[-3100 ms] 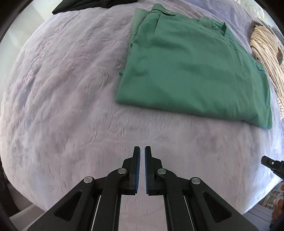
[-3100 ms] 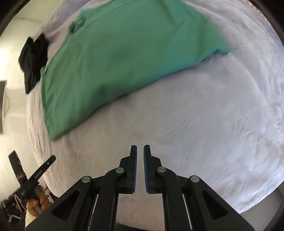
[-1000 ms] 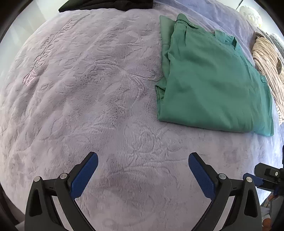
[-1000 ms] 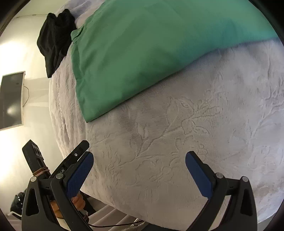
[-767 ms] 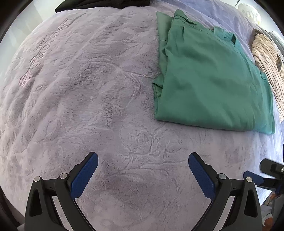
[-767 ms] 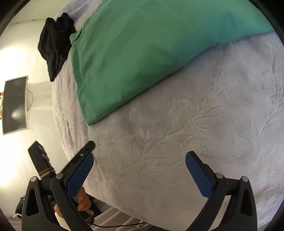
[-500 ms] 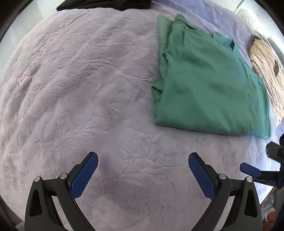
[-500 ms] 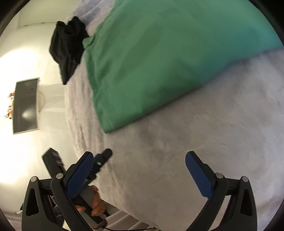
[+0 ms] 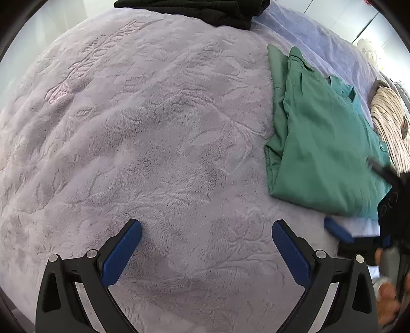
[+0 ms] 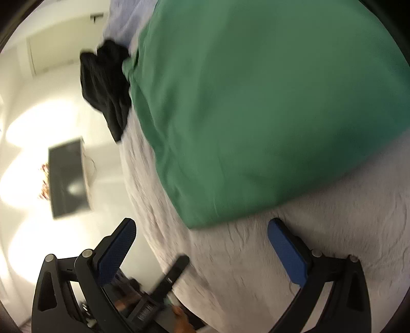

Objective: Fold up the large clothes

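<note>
Lilac embossed blanket point(image 9: 159, 143), folded green garment point(image 9: 320, 153), wall screen point(image 10: 69, 176), both tools spread

From the left wrist we see bare bed point(image 9: 159, 143) from 9 to 12 o'clock. The green garment point(image 9: 325, 153) blocks 2 o'clock, black clothes point(image 9: 194, 10) lie at 12, and the right claw point(image 9: 358, 230) crowds 3.

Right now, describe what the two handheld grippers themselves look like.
Both look alike. The left gripper and right gripper each have matte black angular linkage arms with triangular cut-outs and silver pivot bolts. Their jaws carry blue pads with a fine textured surface. No cables or markings show on either, and no sleeve is visible.
</note>
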Tool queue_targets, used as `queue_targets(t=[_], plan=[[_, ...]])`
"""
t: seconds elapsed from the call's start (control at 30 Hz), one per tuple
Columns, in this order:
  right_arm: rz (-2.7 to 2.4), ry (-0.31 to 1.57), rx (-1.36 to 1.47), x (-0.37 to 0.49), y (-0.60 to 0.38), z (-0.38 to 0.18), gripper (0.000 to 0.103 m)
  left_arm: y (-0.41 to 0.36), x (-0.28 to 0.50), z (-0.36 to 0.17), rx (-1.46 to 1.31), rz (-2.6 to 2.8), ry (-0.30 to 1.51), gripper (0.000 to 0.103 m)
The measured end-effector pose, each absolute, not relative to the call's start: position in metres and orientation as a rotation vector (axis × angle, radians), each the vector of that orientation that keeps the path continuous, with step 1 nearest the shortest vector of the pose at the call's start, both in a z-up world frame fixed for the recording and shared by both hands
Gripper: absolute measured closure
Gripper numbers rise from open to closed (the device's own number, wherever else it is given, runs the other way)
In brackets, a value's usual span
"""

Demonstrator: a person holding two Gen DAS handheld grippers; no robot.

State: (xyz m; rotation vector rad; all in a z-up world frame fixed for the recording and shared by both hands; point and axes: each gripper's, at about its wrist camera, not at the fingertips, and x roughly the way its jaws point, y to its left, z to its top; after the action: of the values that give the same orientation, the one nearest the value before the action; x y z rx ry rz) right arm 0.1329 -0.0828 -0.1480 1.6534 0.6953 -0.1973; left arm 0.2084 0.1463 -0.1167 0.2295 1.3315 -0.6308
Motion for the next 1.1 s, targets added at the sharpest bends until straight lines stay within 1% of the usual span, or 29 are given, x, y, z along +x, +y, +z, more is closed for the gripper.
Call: queue_targets(t=[0.1,0.17,0.23,0.33,0.4,0.43,0.47,0.5,0.57,0.63,0.77,0.87,0.93,1.0,1.03,1.07,1.1], plan=[[-0.175,0.574,1.684,0.134,-0.097,-0.141,0.001,0.147,0.210,-0.115,0.201,-0.662,1.337,0.001],[-0.154,0.545,1.666,0.138,-0.103,-0.134,0.001,0.153,0.212,-0.112,0.162,-0.699,1.345,0.001],[-0.148,0.556,1.632,0.140,-0.105,-0.130,0.001,0.149,0.218,-0.111,0.100,-0.751,1.366,0.001],[-0.184,0.609,1.652,0.141,-0.100,-0.146,0.002,0.140,0.226,-0.111,0.053,-0.774,1.383,0.001],[-0.199,0.621,1.694,0.136,-0.099,-0.159,0.016,0.132,0.235,-0.112,0.014,-0.804,1.393,0.001],[-0.203,0.617,1.718,0.135,-0.100,-0.164,0.040,0.130,0.237,-0.111,0.000,-0.818,1.395,0.001],[-0.202,0.604,1.741,0.134,-0.102,-0.168,0.081,0.124,0.242,-0.111,-0.025,-0.850,1.399,0.001],[-0.206,0.598,1.763,0.135,-0.104,-0.172,0.097,0.116,0.245,-0.111,-0.037,-0.867,1.407,0.001],[-0.179,0.552,1.775,0.135,-0.112,-0.171,0.096,0.101,0.254,-0.111,-0.081,-0.906,1.430,0.001],[-0.112,0.499,1.713,0.138,-0.117,-0.153,0.096,0.087,0.265,-0.115,-0.173,-0.982,1.483,0.001],[-0.041,0.470,1.614,0.140,-0.128,-0.117,0.096,0.048,0.281,-0.127,-0.334,-1.120,1.579,0.001],[-0.026,0.488,1.585,0.143,-0.132,-0.108,0.096,0.010,0.283,-0.138,-0.376,-1.169,1.642,0.001],[-0.024,0.535,1.551,0.145,-0.134,-0.108,0.096,-0.010,0.277,-0.144,-0.373,-1.190,1.681,0.001],[-0.036,0.610,1.518,0.148,-0.131,-0.110,0.096,-0.031,0.265,-0.150,-0.270,-1.142,1.687,0.001],[-0.041,0.649,1.507,0.147,-0.129,-0.111,0.093,-0.039,0.258,-0.152,-0.195,-1.116,1.673,0.004],[-0.043,0.697,1.494,0.147,-0.126,-0.111,0.091,-0.042,0.256,-0.153,-0.156,-1.103,1.663,0.017],[-0.040,0.782,1.470,0.147,-0.124,-0.113,0.090,-0.045,0.252,-0.153,-0.083,-1.075,1.639,0.027]])
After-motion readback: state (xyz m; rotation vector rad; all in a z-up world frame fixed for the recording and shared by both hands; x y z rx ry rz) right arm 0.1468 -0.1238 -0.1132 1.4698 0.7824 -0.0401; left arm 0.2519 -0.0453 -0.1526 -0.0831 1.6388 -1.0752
